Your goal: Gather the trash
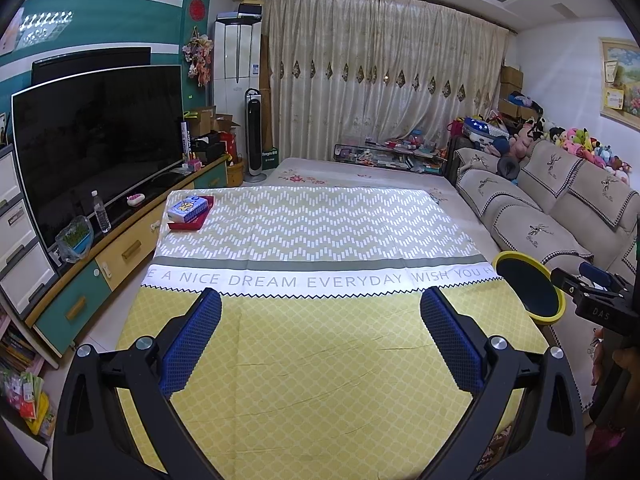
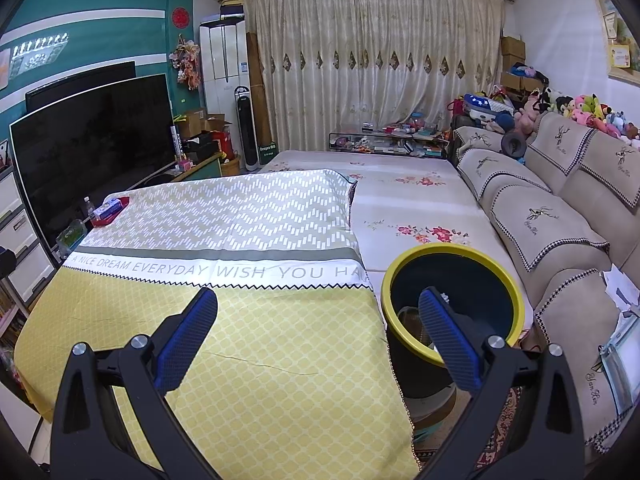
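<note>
Home living room: big TV (image 1: 96, 136) on low cabinet (image 1: 120, 256), cushioned sofa (image 2: 560, 208) lined with plush toys (image 2: 588, 110), full-width curtains (image 1: 380, 72), standing air conditioner (image 1: 236, 64), cloth-covered table (image 1: 312, 280).

A cloth (image 1: 312, 240) lies spread over the worktop (image 2: 224, 432). At its far left corner sits a tray (image 1: 191, 221), and a tissue pack (image 1: 188, 208) lies on the tray. Just beside the worktop's right edge stands a bin (image 2: 452, 304), between the worktop and the sofa (image 2: 560, 216). To the left stands a cabinet (image 1: 120, 248) with a television (image 1: 96, 140) and a bottle (image 1: 101, 212) on it. Curtains (image 1: 380, 76) hang behind everything.
</note>
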